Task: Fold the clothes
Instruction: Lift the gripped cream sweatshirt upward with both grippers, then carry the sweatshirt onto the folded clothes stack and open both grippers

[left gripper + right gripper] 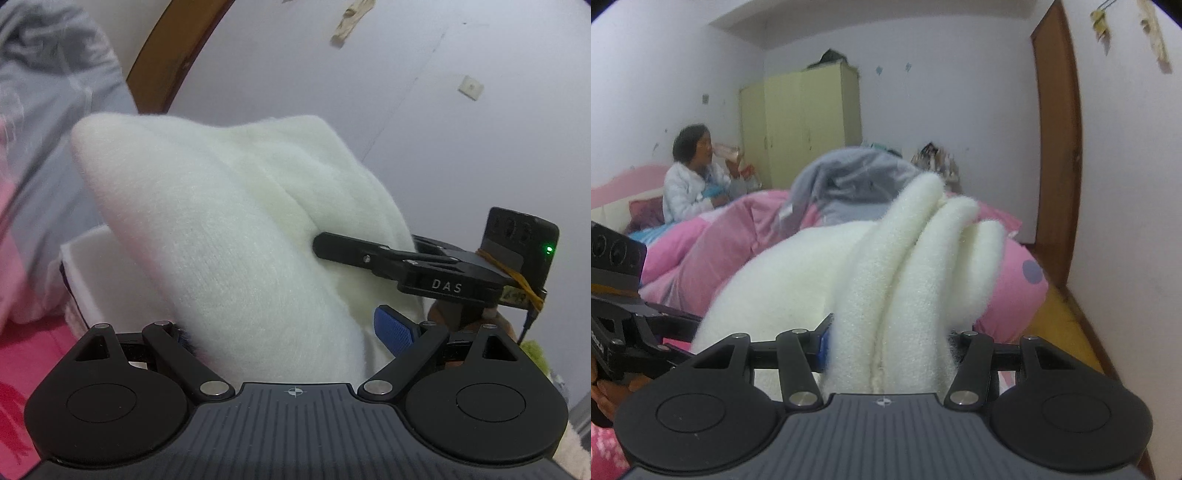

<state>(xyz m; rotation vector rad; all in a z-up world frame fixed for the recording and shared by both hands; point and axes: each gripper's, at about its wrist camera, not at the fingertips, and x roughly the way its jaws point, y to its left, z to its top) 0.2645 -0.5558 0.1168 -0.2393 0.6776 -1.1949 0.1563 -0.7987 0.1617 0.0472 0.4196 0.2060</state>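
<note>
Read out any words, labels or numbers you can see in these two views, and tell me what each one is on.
"DAS": white letters on the black body of the right gripper, seen in the left wrist view.
A small yellowish label under the rubber band on that same gripper: too small and blurred to read.
Paper scraps on the wall: nothing legible.
The white knitted garment shows no tag or print.

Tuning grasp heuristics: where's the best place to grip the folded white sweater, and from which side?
Grip the white sweater across its stacked folded layers at the near edge, coming in from the camera side. The layers stand bunched as thick ridges there, so the right gripper clamps all at once.
</note>
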